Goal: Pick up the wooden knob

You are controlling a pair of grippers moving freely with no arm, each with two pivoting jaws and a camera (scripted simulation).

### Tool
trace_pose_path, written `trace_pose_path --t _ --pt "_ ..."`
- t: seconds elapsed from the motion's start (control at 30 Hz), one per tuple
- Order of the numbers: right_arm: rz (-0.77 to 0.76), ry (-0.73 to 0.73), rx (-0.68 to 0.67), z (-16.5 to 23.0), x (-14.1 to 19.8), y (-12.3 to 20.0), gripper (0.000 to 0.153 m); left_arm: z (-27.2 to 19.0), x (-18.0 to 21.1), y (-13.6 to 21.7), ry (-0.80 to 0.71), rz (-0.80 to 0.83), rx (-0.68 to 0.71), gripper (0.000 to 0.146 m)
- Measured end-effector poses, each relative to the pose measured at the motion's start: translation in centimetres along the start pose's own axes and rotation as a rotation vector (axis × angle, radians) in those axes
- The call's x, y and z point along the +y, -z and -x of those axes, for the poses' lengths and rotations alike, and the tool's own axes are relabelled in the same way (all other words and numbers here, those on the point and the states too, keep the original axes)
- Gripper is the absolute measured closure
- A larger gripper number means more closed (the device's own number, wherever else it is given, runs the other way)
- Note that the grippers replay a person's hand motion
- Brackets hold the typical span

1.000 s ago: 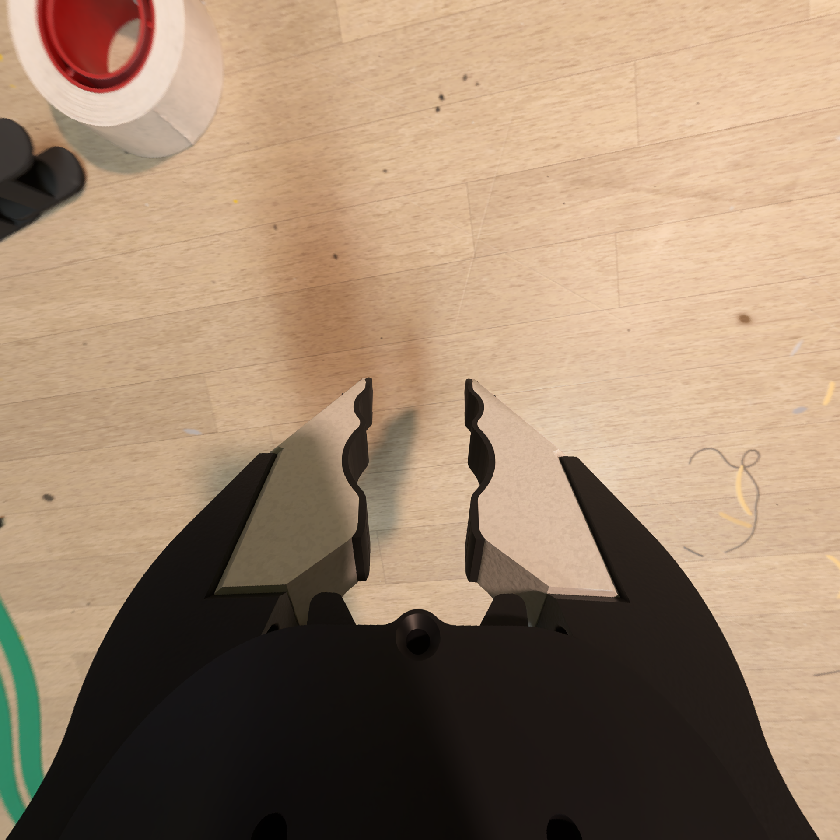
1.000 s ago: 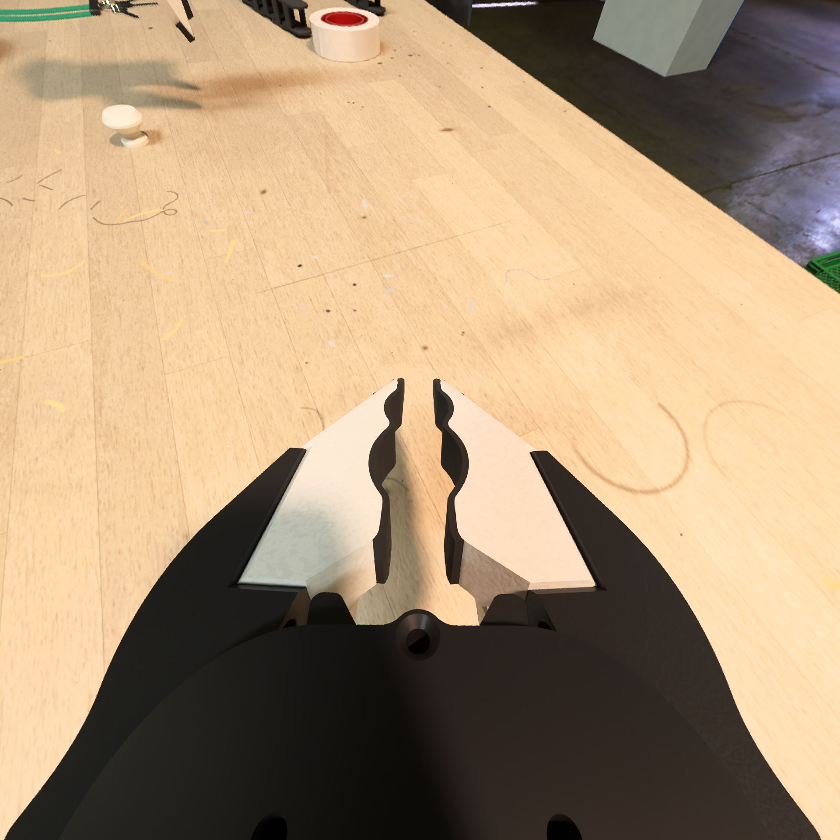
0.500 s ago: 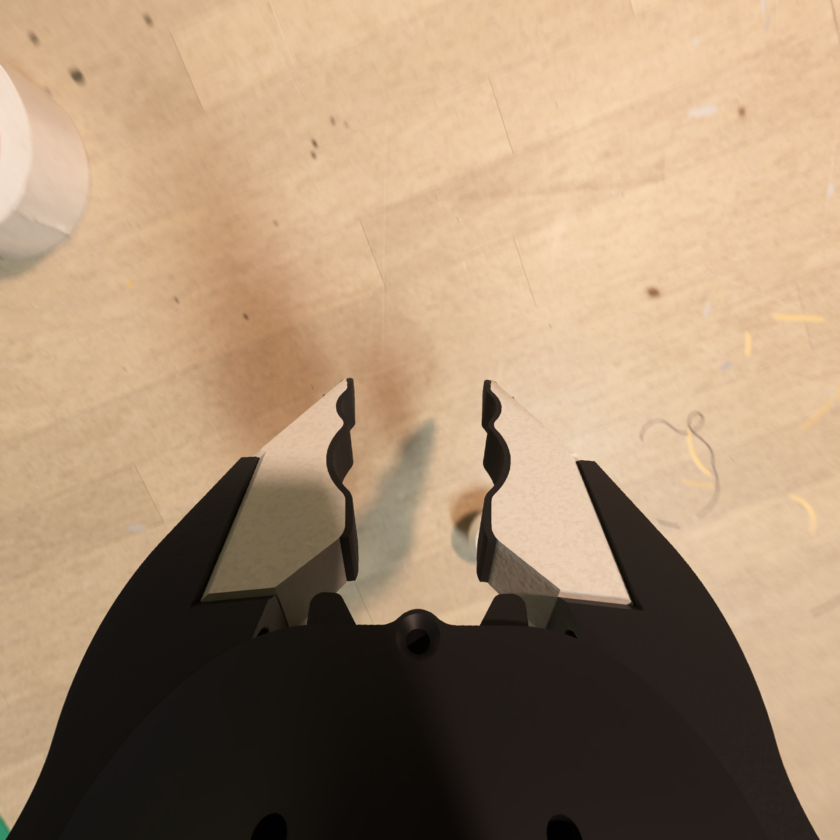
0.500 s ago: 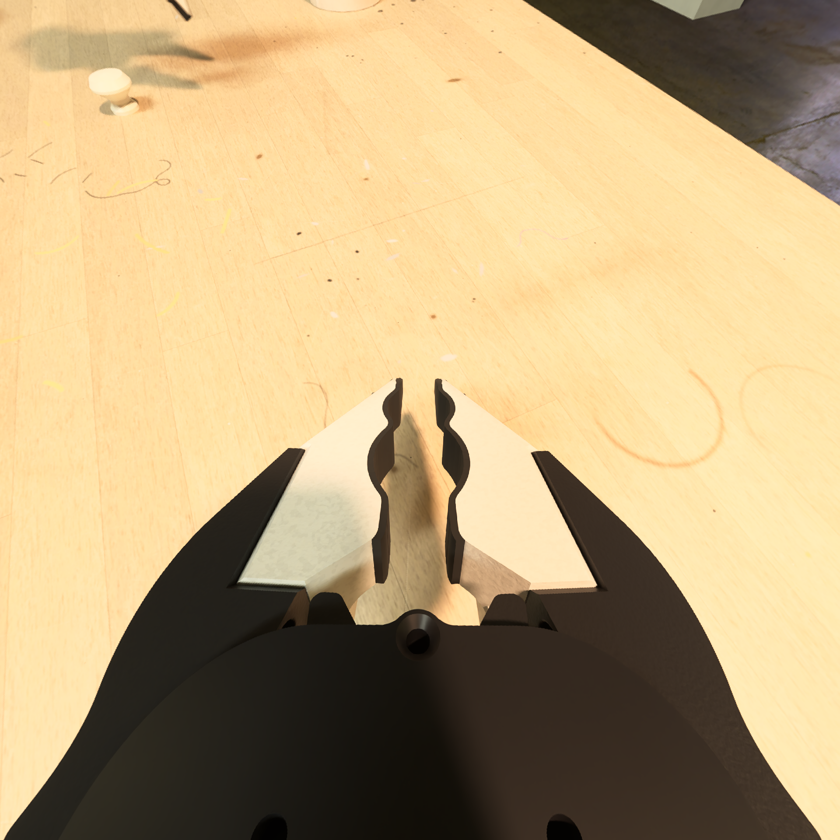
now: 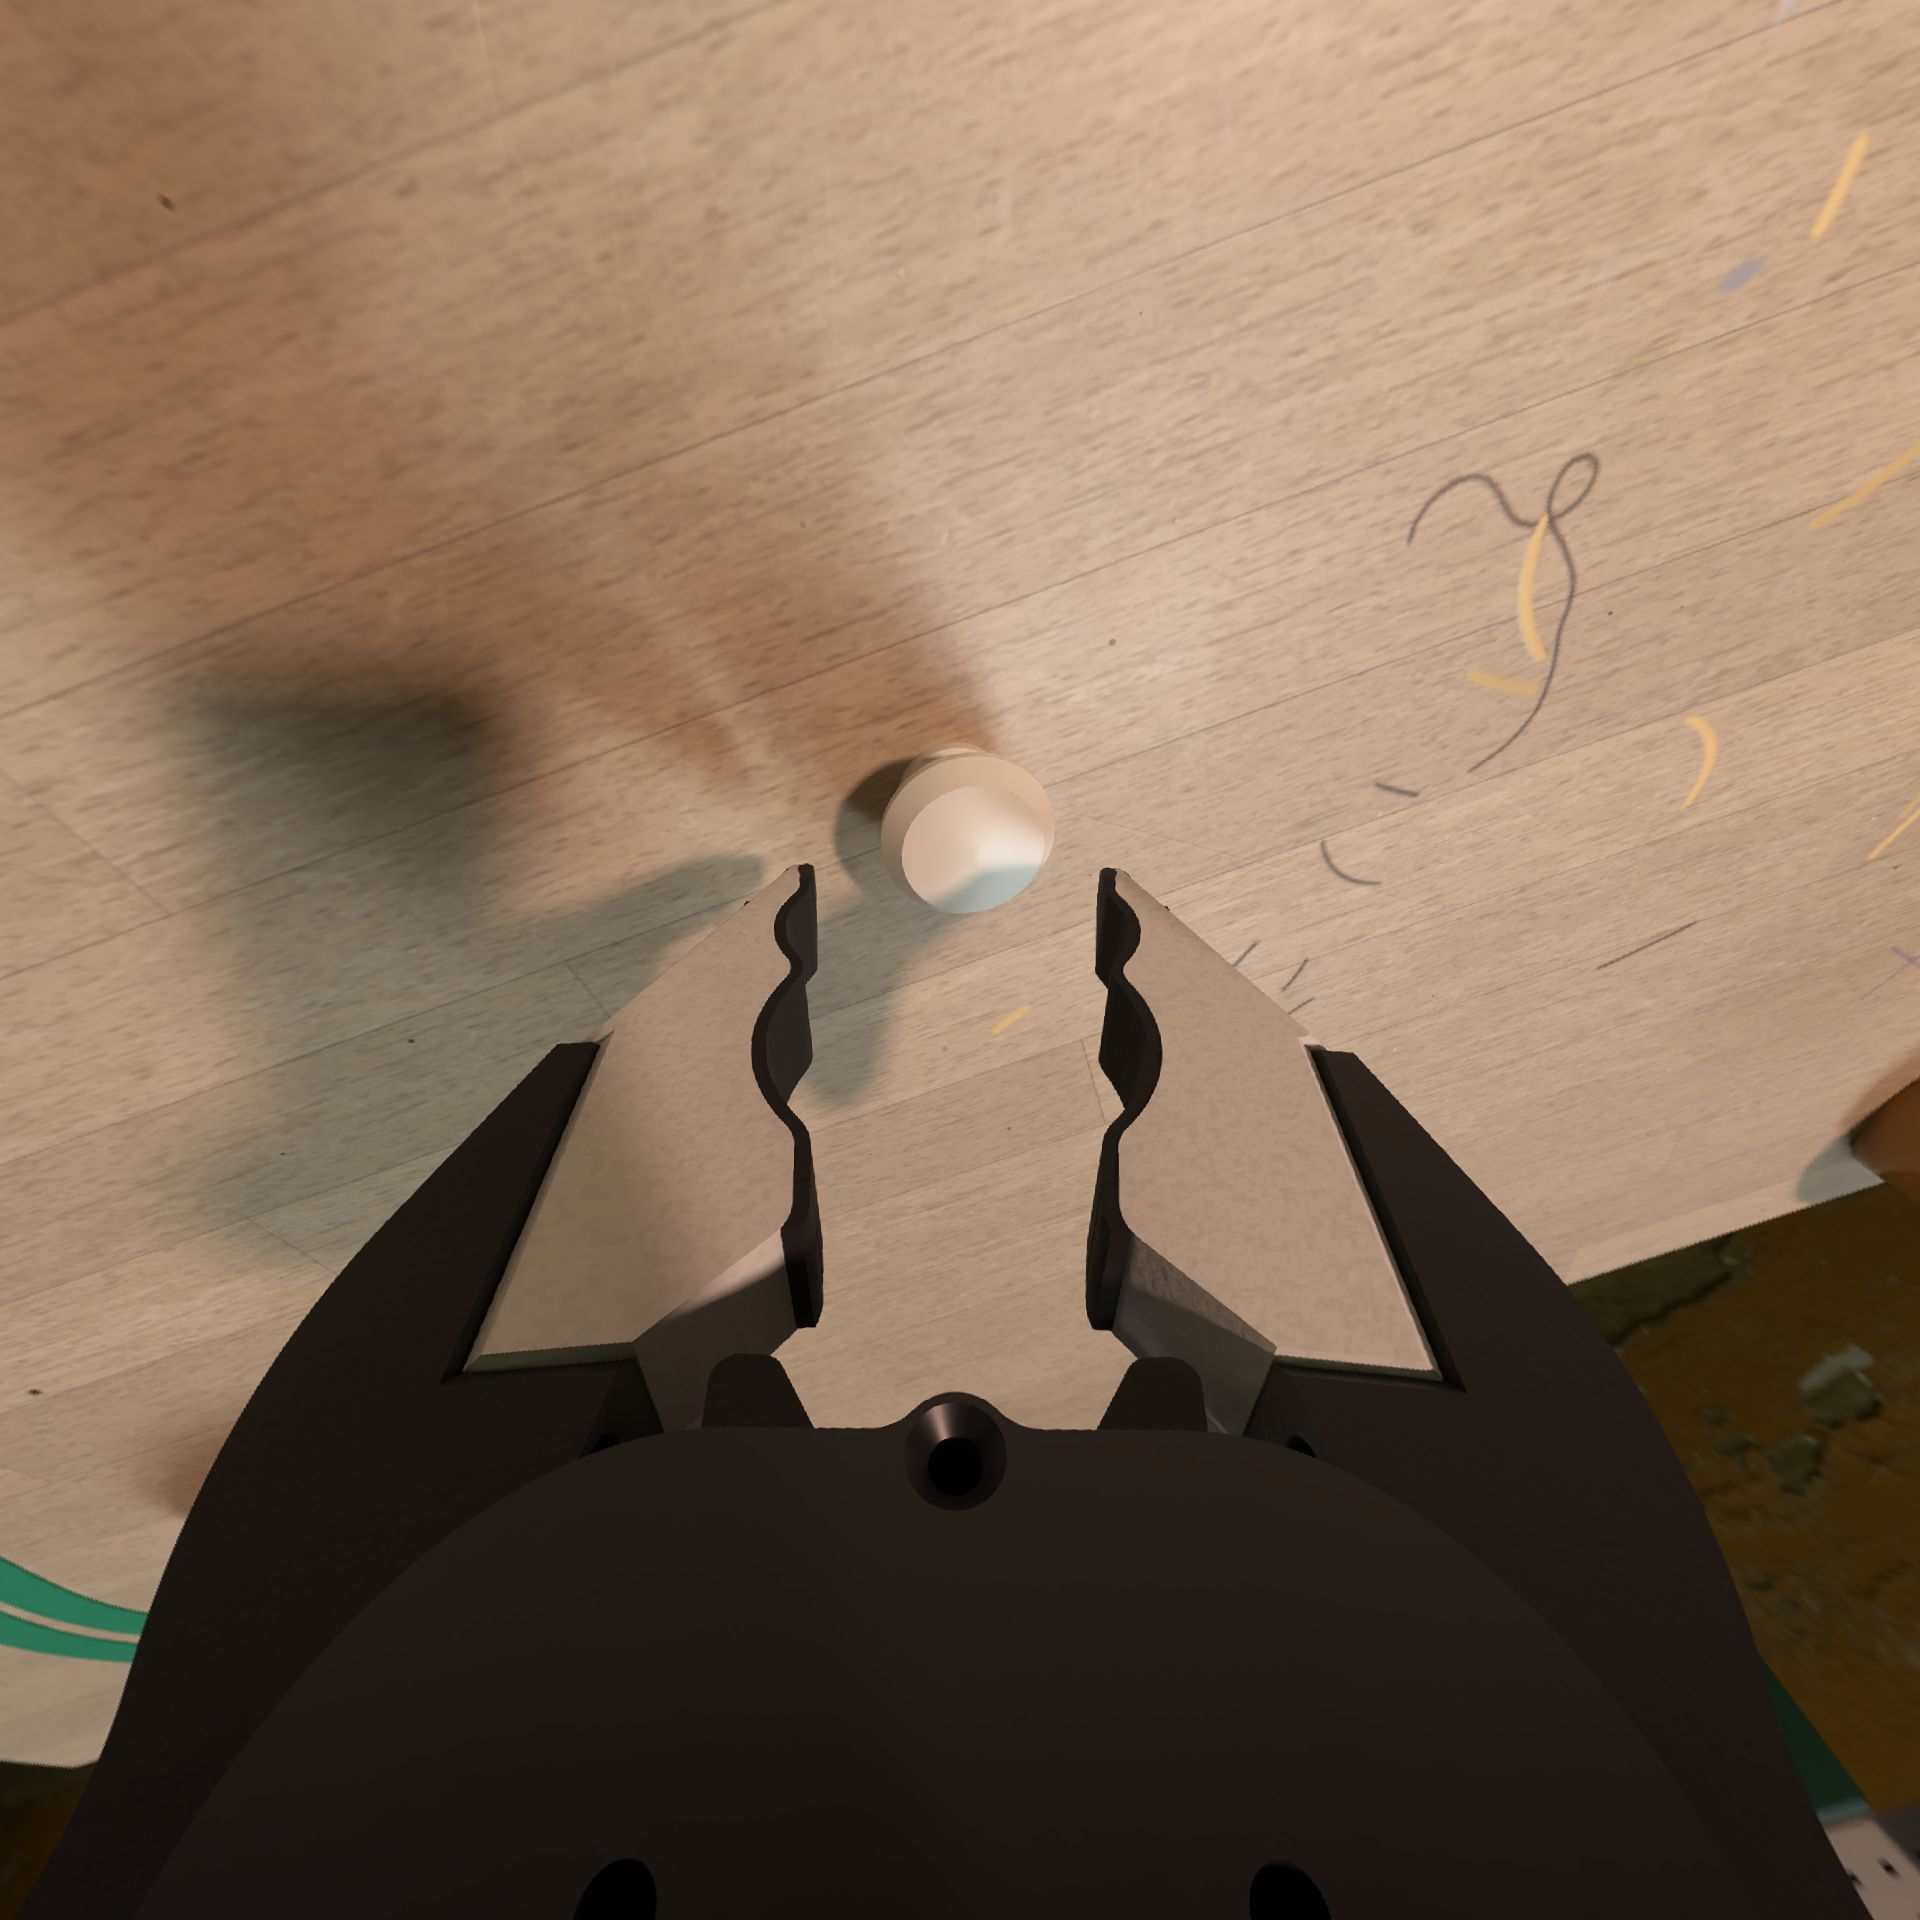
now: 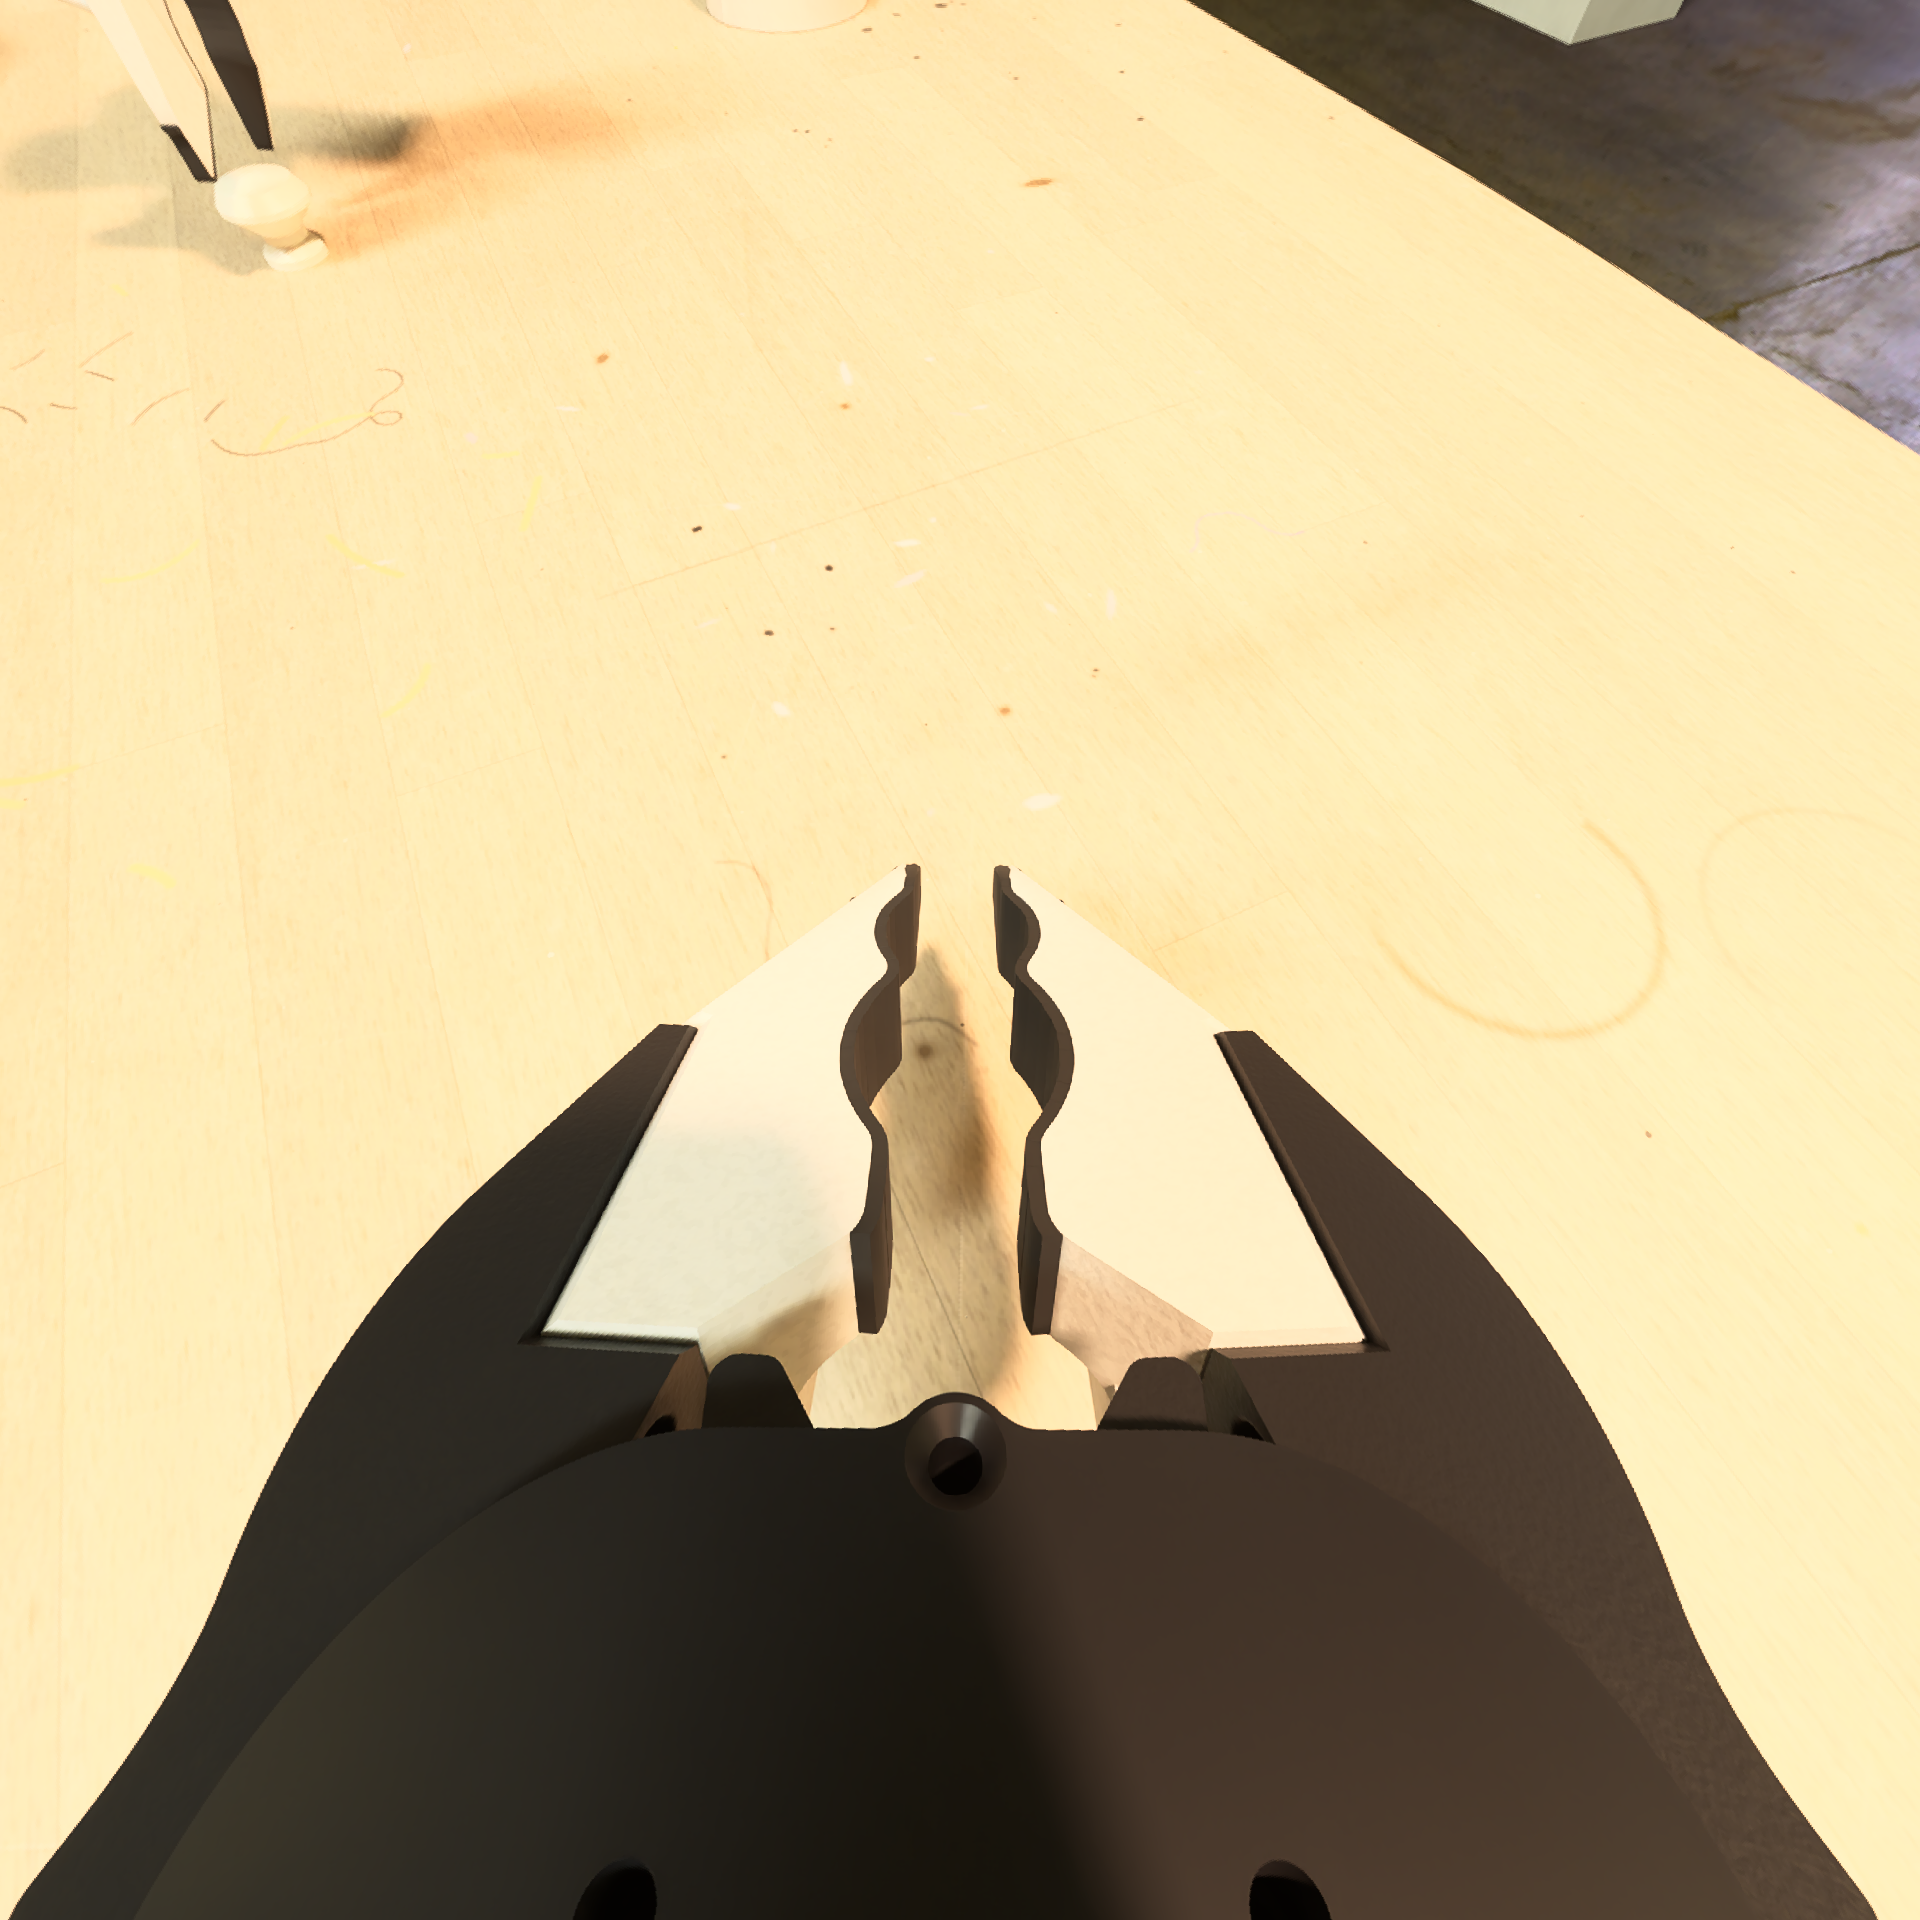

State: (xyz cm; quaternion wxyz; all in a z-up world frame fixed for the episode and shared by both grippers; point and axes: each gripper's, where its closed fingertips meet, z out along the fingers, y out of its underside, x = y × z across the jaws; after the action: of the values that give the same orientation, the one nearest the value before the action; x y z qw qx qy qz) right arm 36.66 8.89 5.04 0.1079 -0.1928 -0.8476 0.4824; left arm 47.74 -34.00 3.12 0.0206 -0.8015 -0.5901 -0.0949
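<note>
The pale wooden knob [image 5: 966,831] stands on the wooden bench, head up, just beyond my left gripper's fingertips. My left gripper [image 5: 954,883] is open and empty, looking down, with the knob in line with the gap between its jaws. In the right wrist view the knob [image 6: 265,208] shows far off at the upper left, with the left gripper's fingers [image 6: 213,88] just above it, apart from it. My right gripper [image 6: 954,878] hovers low over the bench with its jaws a narrow gap apart and nothing between them.
A roll of white tape [image 6: 779,8] is cut off at the top edge of the right wrist view. The bench edge [image 6: 1558,260] runs along the right, with dark floor beyond. A green cable [image 5: 62,1631] lies at the lower left. The bench edge [image 5: 1662,1247] shows at the right.
My left gripper has swung and come down over the knob, which moved from behind the right finger to just past the fingertips; its jaws opened wider. My right gripper has crept forward.
</note>
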Motion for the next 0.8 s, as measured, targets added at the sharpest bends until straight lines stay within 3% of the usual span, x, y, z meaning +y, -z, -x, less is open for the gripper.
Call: trace_pose_path --t 0.2,0.53,0.8 --pt "0.004 -0.001 -0.003 -0.1 0.1 0.1 0.139 -0.6 0.5 -1.1 0.036 0.108 0.016 0.093" --pt "0.031 -0.001 -0.02 -0.1 0.7 0.1 0.14 -0.3 0.7 -1.4 0.038 0.209 -0.094 0.112" --pt "0.021 -0.014 -0.025 -0.1 0.6 0.1 0.14 0.7 0.8 -0.1 0.1 0.139 -0.098 0.112"
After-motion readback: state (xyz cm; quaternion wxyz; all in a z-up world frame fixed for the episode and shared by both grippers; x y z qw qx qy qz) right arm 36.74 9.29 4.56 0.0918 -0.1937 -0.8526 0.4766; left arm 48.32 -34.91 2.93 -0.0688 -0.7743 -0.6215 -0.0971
